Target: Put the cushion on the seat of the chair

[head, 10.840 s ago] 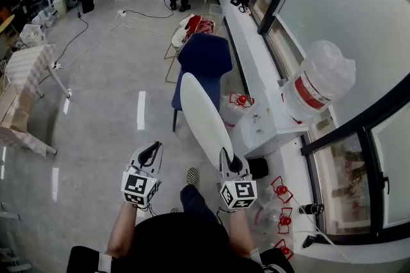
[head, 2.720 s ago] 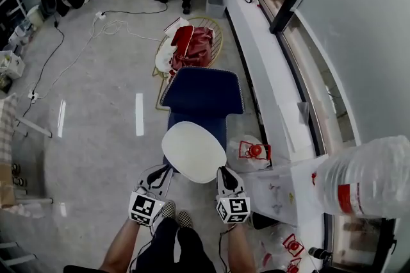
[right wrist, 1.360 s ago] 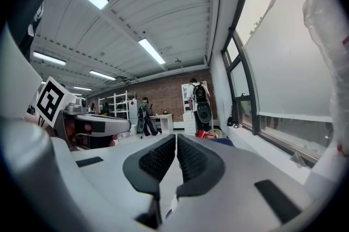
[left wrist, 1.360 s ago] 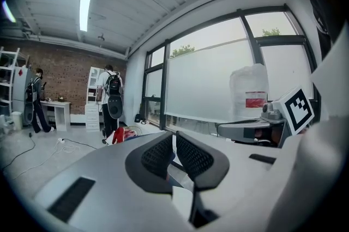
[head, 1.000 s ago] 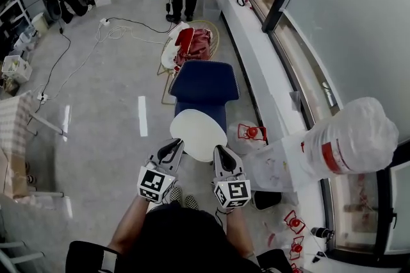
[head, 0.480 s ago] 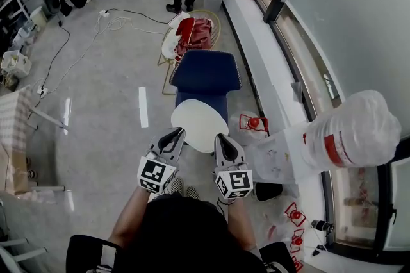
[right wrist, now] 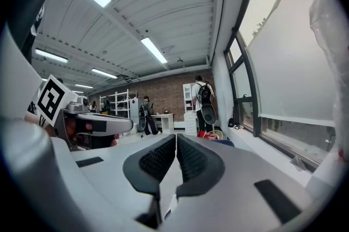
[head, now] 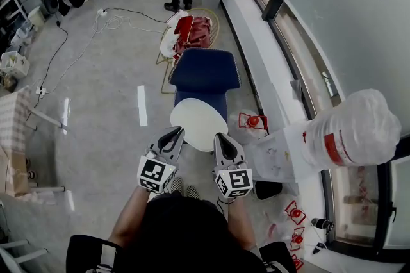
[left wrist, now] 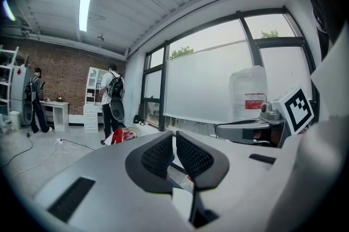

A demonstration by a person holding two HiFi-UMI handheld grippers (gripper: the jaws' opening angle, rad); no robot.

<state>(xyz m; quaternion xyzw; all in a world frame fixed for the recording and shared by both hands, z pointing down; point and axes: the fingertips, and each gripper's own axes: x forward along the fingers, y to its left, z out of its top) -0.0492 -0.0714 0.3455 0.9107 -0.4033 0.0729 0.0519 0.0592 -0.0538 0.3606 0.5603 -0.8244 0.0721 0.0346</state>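
On the left, the left gripper (head: 171, 136) has its two jaws squeezed shut on the thin near edge of the white oval cushion (head: 199, 124). In the middle, the cushion hangs in the air between both grippers, in front of the dark blue padded chair (head: 206, 74) and not on its seat yet. On the right, the right gripper (head: 221, 139) has its jaws squeezed shut on the same edge too. I think each grip is only a small pinch, so the soft cushion could slip out and drop on the grey floor (head: 102, 105). If one side lets go first, it could swing and flop off the front of the seat. If it goes too far right, it might bump the small red and clear thing (head: 252, 124) beside the chair
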